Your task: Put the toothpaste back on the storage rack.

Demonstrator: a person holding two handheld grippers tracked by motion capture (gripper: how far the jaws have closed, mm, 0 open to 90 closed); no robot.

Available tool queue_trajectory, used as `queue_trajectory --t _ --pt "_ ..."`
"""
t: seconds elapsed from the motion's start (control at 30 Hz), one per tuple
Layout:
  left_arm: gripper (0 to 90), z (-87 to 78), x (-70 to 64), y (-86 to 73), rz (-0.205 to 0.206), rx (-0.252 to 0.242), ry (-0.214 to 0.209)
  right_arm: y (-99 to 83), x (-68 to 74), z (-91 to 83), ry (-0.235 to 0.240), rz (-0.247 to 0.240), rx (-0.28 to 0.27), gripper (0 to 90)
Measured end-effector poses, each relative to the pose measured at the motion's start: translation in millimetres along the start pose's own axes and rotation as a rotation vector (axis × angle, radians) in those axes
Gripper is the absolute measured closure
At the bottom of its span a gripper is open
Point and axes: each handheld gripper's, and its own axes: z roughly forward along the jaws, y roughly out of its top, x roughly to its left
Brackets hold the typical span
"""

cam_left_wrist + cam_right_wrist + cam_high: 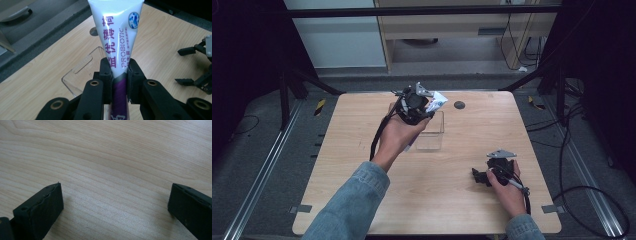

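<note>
Toothpaste tube (117, 32) sits clamped in your left gripper (119, 71) above the clear box (430, 131) near the table's (362, 200) far edge; your right gripper (115, 205) rests spread wide near the right edge.

Blue denim sleeves (354, 200), black claws (414, 105), grey triangular top plates, black cables, seemingly brass-ringed screw holes

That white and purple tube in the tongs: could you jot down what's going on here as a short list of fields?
Held item: white and purple plastic tube with PROBIOTIC print
Holder: left tongs, shut on the tube
Tube position: lifted above the clear plastic box
Box: open-topped, on the light wooden table
Right tongs: open, holding nothing, low over the table's near right part
Other: small dark round disc near the table's far edge
</note>
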Motion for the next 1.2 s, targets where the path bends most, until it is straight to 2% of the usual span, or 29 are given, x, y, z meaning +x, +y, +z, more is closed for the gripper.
queue_trajectory --t 0.2,0.43,0.67,0.7,0.87,0.97,1.2 --pt "77.3 2.6 -0.7 7.7 0.003 -0.007 0.007 0.0 0.0 0.0 0.000 0.000 0.001 0.4" --pt "77.3 5.1 1.9 18.0 -0.003 -0.041 0.028 0.3 -0.5 0.4 0.000 -0.006 0.003 0.3" --pt "77.3 15.4 6.8 20.9 -0.033 -0.066 0.047 1.7 -1.4 1.9 0.004 -0.008 0.001 0.4" --pt "77.3 16.8 10.2 21.6 -0.058 -0.086 0.045 1.7 -1.4 1.9 0.004 -0.008 0.001 0.4" --pt "77.3 15.9 18.2 25.8 -0.078 -0.107 0.060 1.7 -1.4 1.9 0.004 -0.008 0.001 0.3" --pt "77.3 13.5 24.8 29.4 -0.108 -0.139 0.062 1.7 -1.5 2.0 0.003 -0.010 0.000 0.3" --pt "77.2 17.4 29.3 31.0 -0.101 -0.144 0.075 1.7 -1.5 2.0 0.003 -0.010 0.000 0.3"
